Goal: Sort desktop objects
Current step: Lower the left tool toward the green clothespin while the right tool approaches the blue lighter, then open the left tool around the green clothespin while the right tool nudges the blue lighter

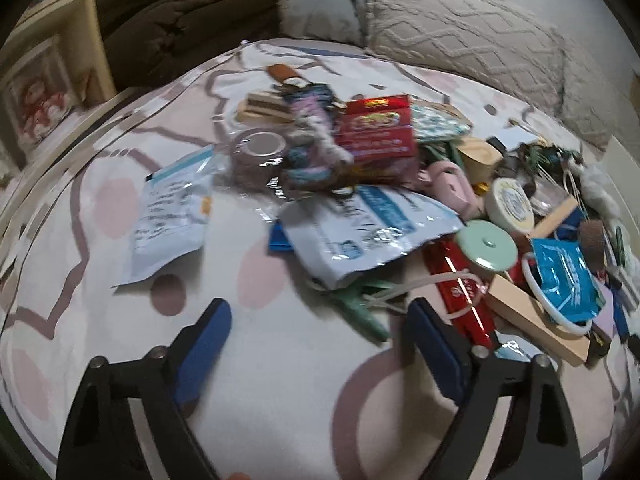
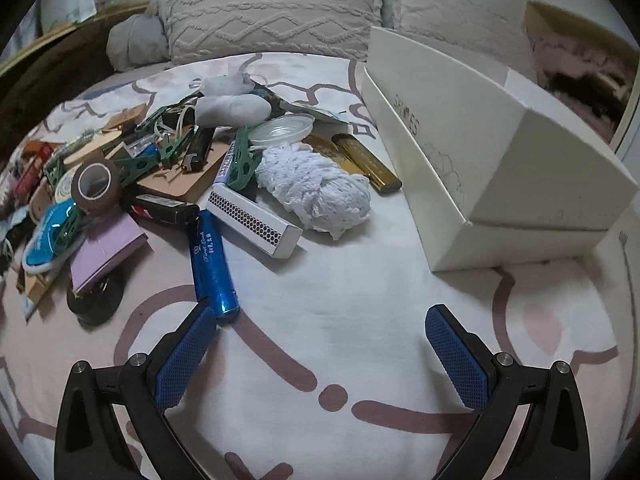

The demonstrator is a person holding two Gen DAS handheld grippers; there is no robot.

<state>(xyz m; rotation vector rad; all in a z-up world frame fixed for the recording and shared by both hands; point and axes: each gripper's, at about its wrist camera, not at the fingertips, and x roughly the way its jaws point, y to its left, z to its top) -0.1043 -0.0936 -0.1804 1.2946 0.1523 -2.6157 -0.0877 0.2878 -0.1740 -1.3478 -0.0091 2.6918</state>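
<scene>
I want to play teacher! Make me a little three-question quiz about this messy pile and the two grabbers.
1. True or false: the right gripper is clamped on the shiny blue foil tube.
2. What sits right of the fluffy white yarn bundle in the right wrist view: (a) a red box, (b) the cream cardboard box, (c) a green plate?
3. Fill in: in the left wrist view, the red printed carton lies on top of the ____.

Key: 1 false, both grippers are open and empty, the left gripper too. 2 b. 3 pile.
</scene>
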